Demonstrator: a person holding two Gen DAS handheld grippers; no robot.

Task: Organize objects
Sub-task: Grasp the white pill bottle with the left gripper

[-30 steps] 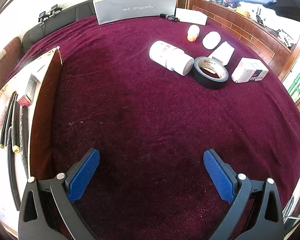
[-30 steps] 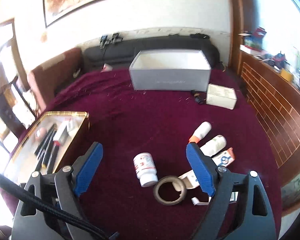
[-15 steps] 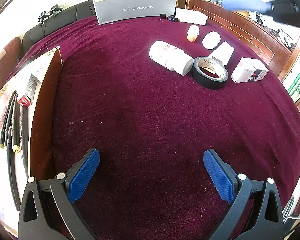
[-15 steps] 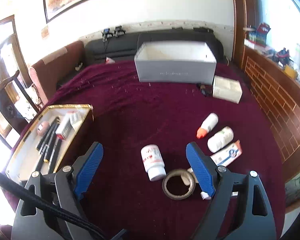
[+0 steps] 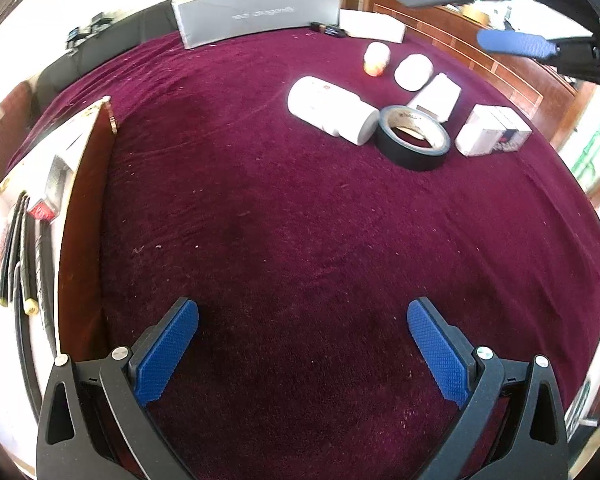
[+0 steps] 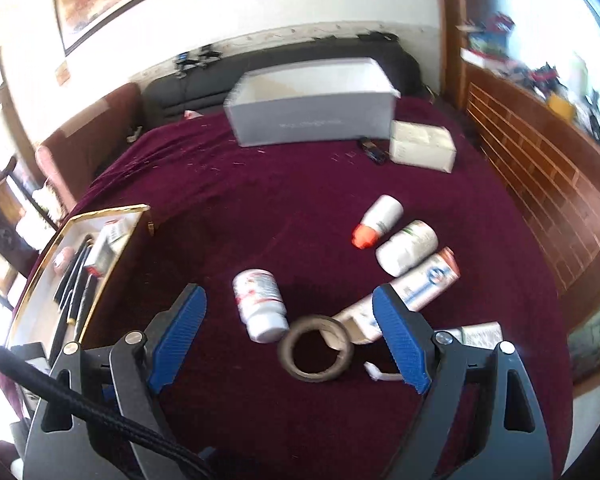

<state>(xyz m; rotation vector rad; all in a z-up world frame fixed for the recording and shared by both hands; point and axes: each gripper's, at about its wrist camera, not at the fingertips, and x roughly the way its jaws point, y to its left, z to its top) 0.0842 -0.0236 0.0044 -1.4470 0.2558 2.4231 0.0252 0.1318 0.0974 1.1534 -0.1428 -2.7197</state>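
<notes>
The right gripper (image 6: 290, 328) hangs above the cluster of loose items on the burgundy-covered table (image 6: 260, 200), its blue fingers (image 6: 178, 340) spread wide apart and holding nothing; the left gripper (image 5: 302, 354) waits low over bare cloth, fingers likewise apart and empty. The likeliest target, judging by what sits between the right fingers, is either the white pill bottle (image 6: 260, 304) or the roll of black tape (image 6: 315, 350). The two lie just beside each other, perhaps touching, so the main risk is that fingers closing on one nudge or trap the other. The bottle lies on its side, long axis running away from the gripper, cap end toward the camera and base pointing toward the far grey box (image 6: 312, 108); being round, it can roll sideways out of a grasp taken across the wrong axis, and the soft cloth gives little to stop it. The tape lies flat with its hole facing up, so a finger can catch inside the ring. The toothpaste box (image 6: 412, 288) lies just right of the tape, partly behind the right finger, and can be bumped on descent. The gold-rimmed tray (image 6: 80, 280) sits far left of the fingers.
</notes>
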